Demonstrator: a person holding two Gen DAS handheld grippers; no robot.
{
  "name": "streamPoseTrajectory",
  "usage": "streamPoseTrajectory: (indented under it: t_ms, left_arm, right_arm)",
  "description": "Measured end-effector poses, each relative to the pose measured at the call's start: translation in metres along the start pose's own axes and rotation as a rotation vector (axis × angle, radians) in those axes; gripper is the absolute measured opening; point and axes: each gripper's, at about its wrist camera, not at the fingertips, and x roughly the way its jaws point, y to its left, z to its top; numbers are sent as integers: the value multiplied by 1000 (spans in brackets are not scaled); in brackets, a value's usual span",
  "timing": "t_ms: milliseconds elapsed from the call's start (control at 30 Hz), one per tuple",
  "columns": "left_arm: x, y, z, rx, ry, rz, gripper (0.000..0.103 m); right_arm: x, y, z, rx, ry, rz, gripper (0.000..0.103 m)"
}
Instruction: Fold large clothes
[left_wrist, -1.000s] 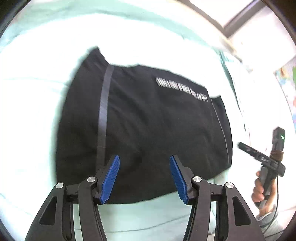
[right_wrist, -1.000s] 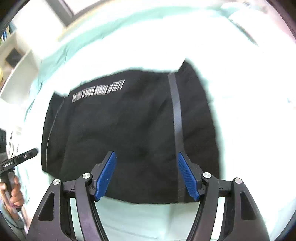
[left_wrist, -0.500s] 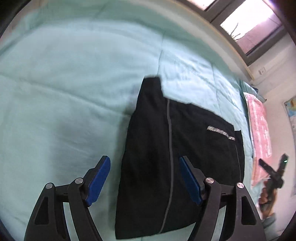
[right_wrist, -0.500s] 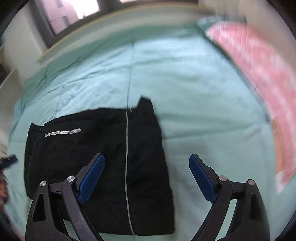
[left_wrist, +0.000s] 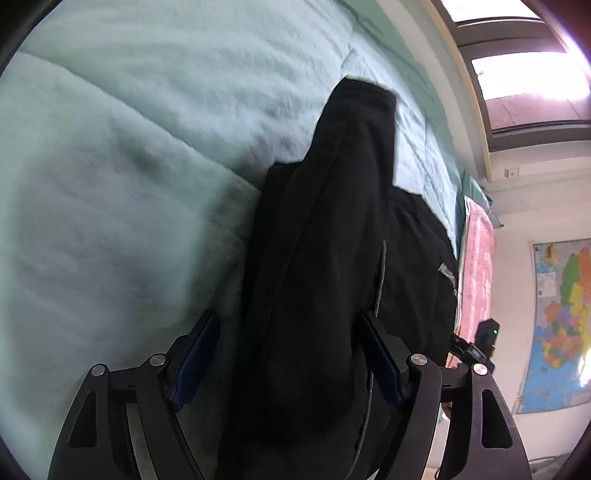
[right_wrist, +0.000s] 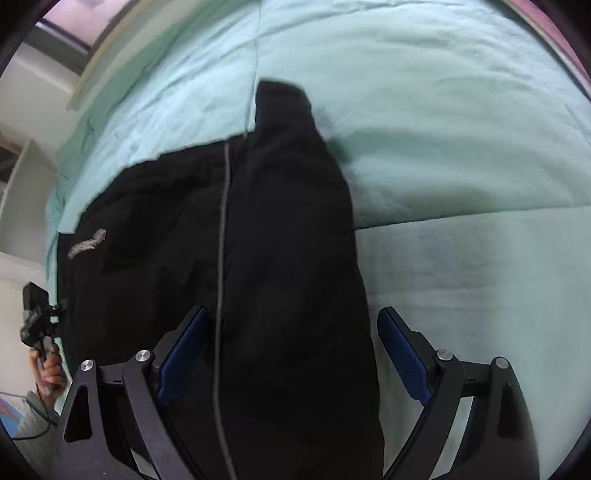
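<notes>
From the left wrist, one black garment (left_wrist: 325, 280) of soft, matte cloth lies folded on the quilted mint bedspread (left_wrist: 110, 184), its long axis running away from the camera to a narrow far end. The left claw (left_wrist: 291, 363) stands spread astride the garment's near end, its two blue ribbed pads clear of the cloth. From the right wrist, the same garment (right_wrist: 288, 258) shows one thin grey stripe running lengthwise; the right claw (right_wrist: 301, 354) is spread wide, one pad over the cloth, the other over the bedspread (right_wrist: 461, 147).
</notes>
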Motion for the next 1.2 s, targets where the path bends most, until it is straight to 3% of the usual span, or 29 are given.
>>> streamPoseTrajectory:
  t_ms: [133,233,267,300,333,433,500,533,600,633,733,800,833,867,1200]
  left_arm:
    - [18,7,3,-44,28,-54,79]
    - [24,10,5,-59,38,-68,80]
    - [24,7,4,-51,36,-69,79]
    - [22,4,3,-38,32,-80,63]
    - [19,1,2,-23,31,-118,53]
    - [8,-12,-3,28,20,-174,48]
    - [8,-10,-4,12,29,-187,48]
    - [12,-9,-3,5,35,-181,48]
    - [24,-1,-1,-26,49,-162,65]
    - [34,5,-1,-58,64,-171,67]
    - [46,-1,-2,-70,60,-160,65]
    - [36,-14,-7,-25,37,-145,44]
    - [28,-22,-12,-2,20,-141,40]
    - [20,-29,-16,15,6,-147,35]
    - [-77,-138,-95,224,-144,-263,31]
  right_arm:
    - [27,-11,2,68,38,97,101]
    - [31,-8,1,80,22,121,100]
    - [30,-3,-1,58,21,126,88]
    - [28,1,-2,39,25,149,79]
    - [24,5,-3,26,26,157,73]
    - [10,14,-10,-41,23,145,61]
    - [11,17,-13,-61,38,138,61]
    - [13,17,-14,-64,47,140,66]
    - [25,19,-13,-54,74,163,78]
    - [35,19,-14,-38,95,186,82]
    - [44,23,-14,-8,87,202,80]
    - [31,30,-20,-33,48,196,60]
    - [21,34,-25,-48,29,191,47]
    - [15,36,-25,-53,14,191,40]
    - [-102,100,-106,-142,-182,196,31]
